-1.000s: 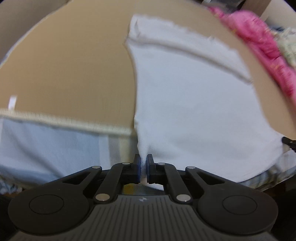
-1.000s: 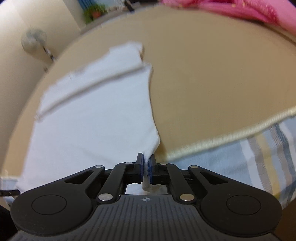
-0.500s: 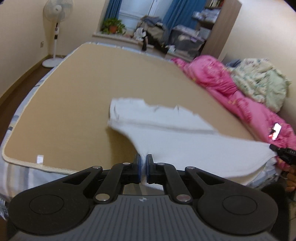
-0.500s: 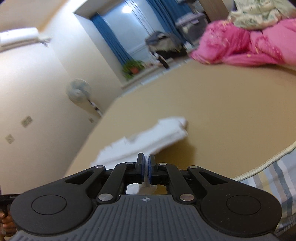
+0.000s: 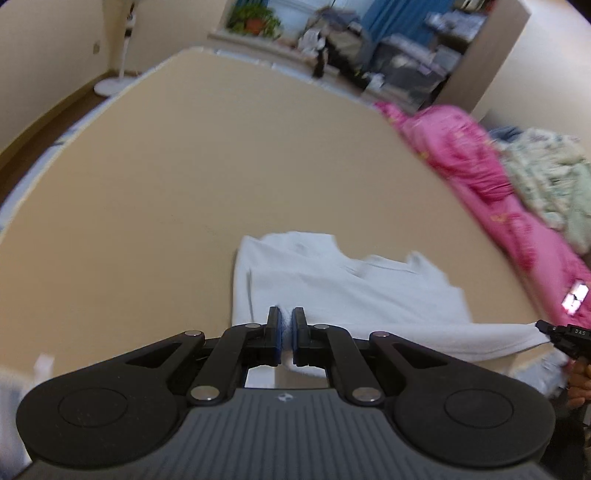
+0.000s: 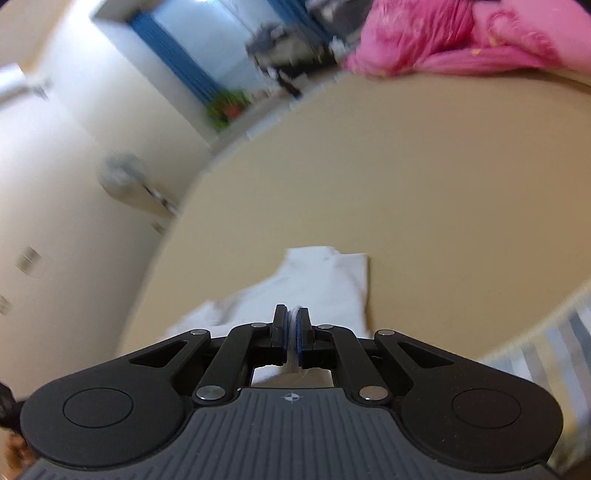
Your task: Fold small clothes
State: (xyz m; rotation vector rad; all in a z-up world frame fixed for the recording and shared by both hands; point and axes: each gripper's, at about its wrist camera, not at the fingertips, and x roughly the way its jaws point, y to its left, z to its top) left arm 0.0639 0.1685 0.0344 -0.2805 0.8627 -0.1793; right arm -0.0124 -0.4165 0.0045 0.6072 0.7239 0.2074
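A small white garment (image 5: 354, 291) lies on the tan bed surface (image 5: 221, 177), its near edge lifted and stretched between both grippers. My left gripper (image 5: 286, 328) is shut on the garment's near left corner, white cloth showing between the blue pads. At the right edge of the left wrist view the right gripper's tip (image 5: 554, 332) pinches the opposite corner. In the right wrist view my right gripper (image 6: 293, 328) is shut on a fold of the white garment (image 6: 317, 288), which runs away from it toward the far folded end.
A pink quilt (image 5: 480, 173) and a pale floral blanket (image 5: 550, 181) are heaped along the bed's right side. A standing fan (image 6: 122, 181) is by the left wall. Clutter and a potted plant (image 5: 255, 22) sit beyond the bed's far end. Striped sheet (image 6: 561, 354) marks the near edge.
Both grippers have risen and carried the garment's near edge up and forward over the rest. The garment now looks shorter and doubled. Both views tilted up to show the room.
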